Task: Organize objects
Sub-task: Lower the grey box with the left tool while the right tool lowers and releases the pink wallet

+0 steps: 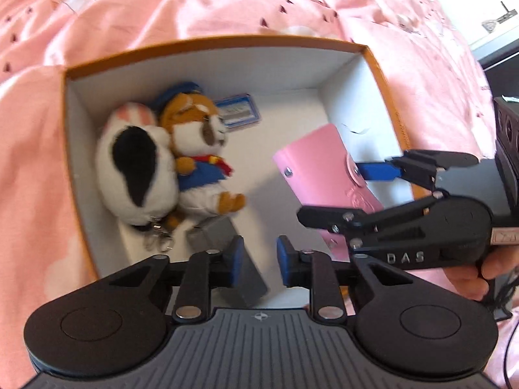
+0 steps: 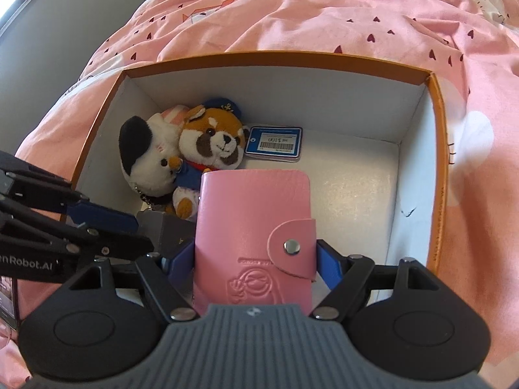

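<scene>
Pink bedding (image 2: 292, 9) printed with small dark hearts fills the scene, and an orange-rimmed cardboard box (image 2: 438, 149) with a white interior sits open on it, apparently serving as the collecting place for loose items. Inside, at about ten o'clock in the right wrist view, two plush keychains lie pressed together in the far left corner: a white-and-black dog plush (image 2: 146, 162) and a red panda plush (image 2: 214, 142) in a blue sailor cap. A blue-bordered price tag (image 2: 274, 144) lies flat just beside the panda, at twelve o'clock. A grey block (image 1: 227, 259) rests on the box floor near the front wall.

The right gripper (image 2: 256, 253) is clamped on a pink snap-button card wallet (image 2: 253, 227), blue pads pressing both side edges, holding it upright over the box's open middle, probably so it can be set down in the free floor at one o'clock. The wallet sits dead centre between the fingers. The left gripper (image 1: 259, 261) hovers over the box's near edge, jaws parted and holding nothing, the grey block showing beyond them.
</scene>
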### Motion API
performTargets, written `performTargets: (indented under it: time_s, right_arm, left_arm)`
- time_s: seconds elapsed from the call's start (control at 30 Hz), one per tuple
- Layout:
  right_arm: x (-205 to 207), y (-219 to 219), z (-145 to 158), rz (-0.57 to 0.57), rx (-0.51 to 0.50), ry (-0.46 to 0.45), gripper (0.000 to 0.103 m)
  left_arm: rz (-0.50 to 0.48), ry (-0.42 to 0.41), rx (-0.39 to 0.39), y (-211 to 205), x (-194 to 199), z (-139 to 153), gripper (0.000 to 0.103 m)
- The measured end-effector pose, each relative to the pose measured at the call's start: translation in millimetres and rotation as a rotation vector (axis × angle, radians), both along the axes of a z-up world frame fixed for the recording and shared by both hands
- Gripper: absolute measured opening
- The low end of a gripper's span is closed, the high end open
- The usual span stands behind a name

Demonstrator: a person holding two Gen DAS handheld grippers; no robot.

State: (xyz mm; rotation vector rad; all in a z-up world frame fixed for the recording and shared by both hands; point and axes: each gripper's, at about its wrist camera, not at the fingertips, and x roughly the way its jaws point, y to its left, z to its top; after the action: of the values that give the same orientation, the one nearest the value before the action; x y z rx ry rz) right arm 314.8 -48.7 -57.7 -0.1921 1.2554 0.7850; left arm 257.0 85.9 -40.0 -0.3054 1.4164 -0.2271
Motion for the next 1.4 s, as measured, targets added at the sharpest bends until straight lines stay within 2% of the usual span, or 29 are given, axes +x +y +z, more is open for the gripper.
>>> performTargets:
  time_s: [0.03,0.1,0.23,0.5,0.67,0.73,0.83,0.93,1.1,1.23,1.4]
  right_arm:
    - [1,-3,1,-0.008,-0.001,-0.004,0.079]
    - [3,-8,3,-0.017,0.003,-0.007,0.079]
    - [-2,-8,6,-0.004,-0.006,-0.028,0.079]
    - [-13,4,-2,0.069,-0.002,0.005,0.079]
    - [-13,14,-8,0.063,0.009,0.09,0.079]
    - [-13,19,-11,0.059,-0.02,0.094,0.079]
    - [-10,24,-17,0.059,-0.07,0.113,0.079]
    - [-2,26,-23,0.049,-0.102,0.153,0.079]
    - [6,26,-34,0.054,-0.175,0.173,0.079]
    - [11,28,-44,0.073,-0.232,0.208,0.079]
    - [12,38,-52,0.104,-0.257,0.234,0.079]
  left_arm:
    - [-0.001,0.008,-0.021,-3,1,-4,0.021]
    - [-0.002,0.02,-0.043,-6,2,-12,0.019]
    - [0.002,0.066,0.038,-12,2,-20,0.012]
    - [0.045,0.081,0.169,9,-7,-19,0.012]
    - [0.017,0.034,0.186,9,-8,-12,0.012]
    - [-0.013,0.025,0.205,5,-5,-14,0.012]
    - [-0.045,0.054,0.222,1,3,-24,0.012]
    - [-0.057,0.074,0.273,-1,5,-36,0.01]
    - [-0.059,0.092,0.274,-3,7,-46,0.01]
    - [-0.025,0.11,0.217,6,11,-49,0.01]
    - [-0.018,0.075,0.175,11,9,-45,0.01]
